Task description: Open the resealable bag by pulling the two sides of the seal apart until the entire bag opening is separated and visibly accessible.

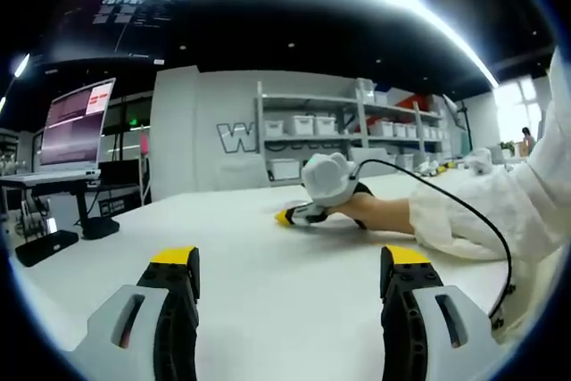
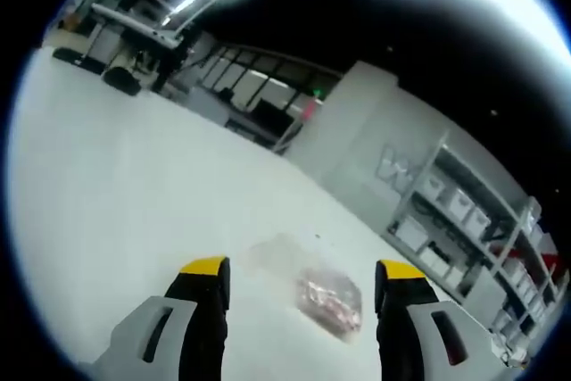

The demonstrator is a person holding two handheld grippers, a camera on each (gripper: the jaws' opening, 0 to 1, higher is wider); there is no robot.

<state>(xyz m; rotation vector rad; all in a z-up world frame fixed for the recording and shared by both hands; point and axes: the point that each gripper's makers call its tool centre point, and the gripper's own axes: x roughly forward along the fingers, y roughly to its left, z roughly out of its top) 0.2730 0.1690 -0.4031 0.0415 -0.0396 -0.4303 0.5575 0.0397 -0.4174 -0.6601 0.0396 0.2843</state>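
A clear resealable bag (image 2: 323, 296) with reddish contents lies flat on the white table (image 2: 125, 176); its pale upper part reaches toward the left. It sits just ahead of my right gripper (image 2: 302, 267), between the two yellow-tipped jaws, which stand wide apart and hold nothing. In the left gripper view, my left gripper (image 1: 290, 258) is open over the bare table (image 1: 223, 238). Farther off, the right gripper (image 1: 287, 216) rests low on the table in a person's hand, its tips pointing left.
A white sleeve (image 1: 500, 211) and a black cable (image 1: 464, 207) come in from the right. A laptop on a stand (image 1: 76, 127) and black items (image 1: 45, 245) stand at the table's left. Shelves with white bins (image 1: 339, 127) line the back wall.
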